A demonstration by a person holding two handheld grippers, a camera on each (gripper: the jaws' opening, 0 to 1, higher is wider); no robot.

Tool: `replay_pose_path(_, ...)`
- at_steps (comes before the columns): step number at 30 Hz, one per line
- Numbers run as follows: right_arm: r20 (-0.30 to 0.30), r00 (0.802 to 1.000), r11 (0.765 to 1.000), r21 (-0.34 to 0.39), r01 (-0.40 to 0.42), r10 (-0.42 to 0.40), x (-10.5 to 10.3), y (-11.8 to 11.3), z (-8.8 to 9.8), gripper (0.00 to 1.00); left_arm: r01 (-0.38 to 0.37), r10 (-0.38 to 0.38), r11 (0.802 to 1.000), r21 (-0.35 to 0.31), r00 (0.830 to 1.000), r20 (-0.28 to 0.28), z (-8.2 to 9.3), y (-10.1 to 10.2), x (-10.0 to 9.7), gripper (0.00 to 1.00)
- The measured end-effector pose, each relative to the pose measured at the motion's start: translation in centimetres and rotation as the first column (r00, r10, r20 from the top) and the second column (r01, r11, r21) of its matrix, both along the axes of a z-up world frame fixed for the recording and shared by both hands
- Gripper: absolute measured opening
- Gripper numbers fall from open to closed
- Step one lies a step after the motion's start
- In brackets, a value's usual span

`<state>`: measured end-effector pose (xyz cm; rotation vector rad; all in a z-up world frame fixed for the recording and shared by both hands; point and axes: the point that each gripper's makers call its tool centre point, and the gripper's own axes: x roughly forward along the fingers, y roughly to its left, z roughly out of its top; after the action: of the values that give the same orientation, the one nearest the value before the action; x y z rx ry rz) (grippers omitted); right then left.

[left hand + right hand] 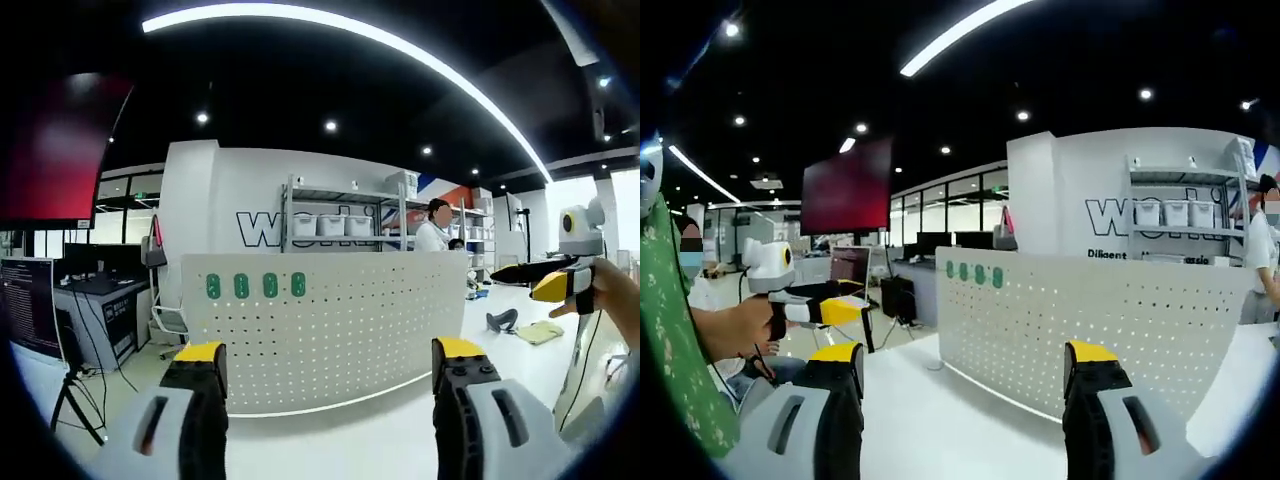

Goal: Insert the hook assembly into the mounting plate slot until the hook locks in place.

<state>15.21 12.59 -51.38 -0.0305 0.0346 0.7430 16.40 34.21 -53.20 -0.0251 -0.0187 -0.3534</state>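
1. Left gripper view: the left claw (328,372) stands wide open and empty above the white tabletop (350,430). The pegboard (320,325) stands upright just ahead, four green hooks (255,287) at its upper left. The right claw (552,287) enters from the right, held by a hand (610,295).
2. Right gripper view: the right claw (965,380) is open, empty. Pegboard (1090,330) ahead, green hooks (973,272) on its top left. Left claw (840,310) at left; whether it is open cannot be told here.

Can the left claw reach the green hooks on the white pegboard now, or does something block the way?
Probably yes. The left claw is open and empty, facing the pegboard, and nothing stands between it and the green hooks at the board's top edge.
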Motion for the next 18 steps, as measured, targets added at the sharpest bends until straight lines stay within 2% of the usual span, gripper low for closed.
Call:
replay_pose_path(2, 0.016, 0.999, 1.000, 0.001, 0.028, -0.028, 0.1, -0.3, 0.0, 0.88, 0.003, -0.003, 1.000, 0.000, 1.000, 0.000, -0.3, 0.0, -0.6, 0.87)
replay_pose_path(7, 0.016, 0.998, 0.998, 0.033, 0.055, -0.056, -0.2, -0.4, 0.0, 0.89, 0.005, -0.005, 1.000, -0.006, 1.000, -0.011, -0.8, 0.3, -1.5, 0.87)
replay_pose_path(9, 0.040, 0.996, 0.996, 0.034, 0.083, -0.085, -0.1, -0.7, 0.2, 0.91, 0.001, -0.001, 1.000, -0.004, 1.000, -0.007, -0.7, 0.5, -1.8, 0.87)
replay_pose_path(18, 0.045, 0.994, 0.995, 0.013, 0.096, -0.097, -0.4, -0.4, -0.2, 0.99, -0.009, 0.009, 1.000, -0.007, 1.000, -0.010, -0.7, 1.1, -2.6, 0.89)
